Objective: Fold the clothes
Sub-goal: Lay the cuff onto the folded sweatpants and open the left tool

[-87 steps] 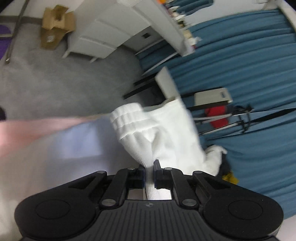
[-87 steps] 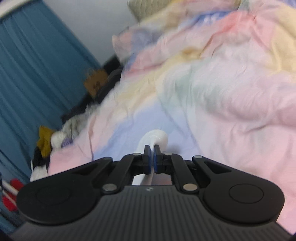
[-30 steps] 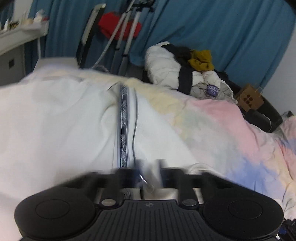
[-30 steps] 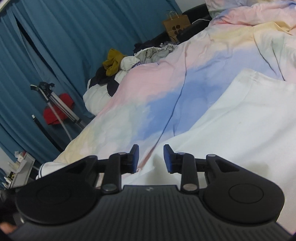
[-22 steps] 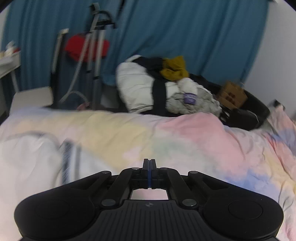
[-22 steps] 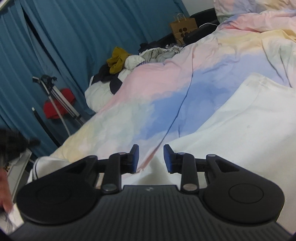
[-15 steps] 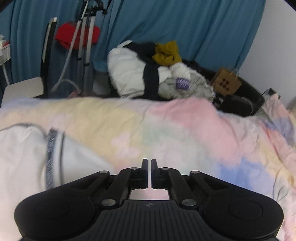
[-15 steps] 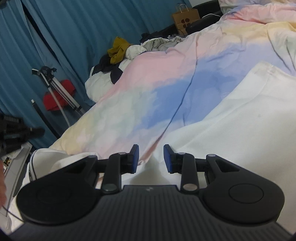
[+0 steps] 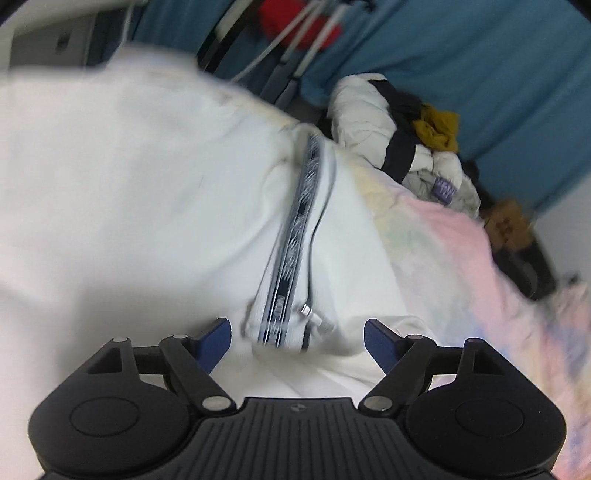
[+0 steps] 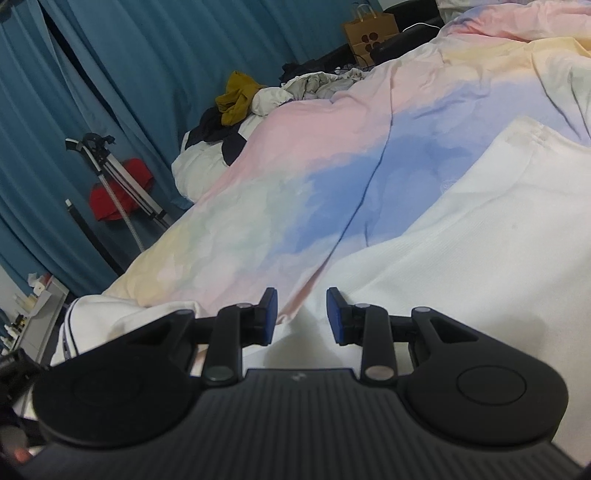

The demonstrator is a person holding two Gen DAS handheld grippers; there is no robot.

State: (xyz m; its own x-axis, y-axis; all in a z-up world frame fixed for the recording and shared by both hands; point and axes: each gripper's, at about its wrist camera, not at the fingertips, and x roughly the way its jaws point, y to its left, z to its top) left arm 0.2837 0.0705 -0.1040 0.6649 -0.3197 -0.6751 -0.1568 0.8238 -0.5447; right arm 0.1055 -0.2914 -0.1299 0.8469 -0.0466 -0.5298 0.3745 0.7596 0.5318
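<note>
A white garment with a dark patterned band and a metal-tipped drawstring lies on the pastel duvet. My left gripper hovers just over the band's near end, its jaws opening wide, the pads pressing on nothing. In the right wrist view the same white garment spreads across the duvet, its banded end at lower left. My right gripper stands partly open above the cloth's edge, with nothing gripped.
A heap of clothes sits at the bed's far side against blue curtains. A tripod with something red, a paper bag and a white shelf unit stand beyond the bed.
My left gripper let go of the garment, swung up toward the curtains, shut, then came back down over the band and opened wide. The right gripper has stayed where it was, partly open.
</note>
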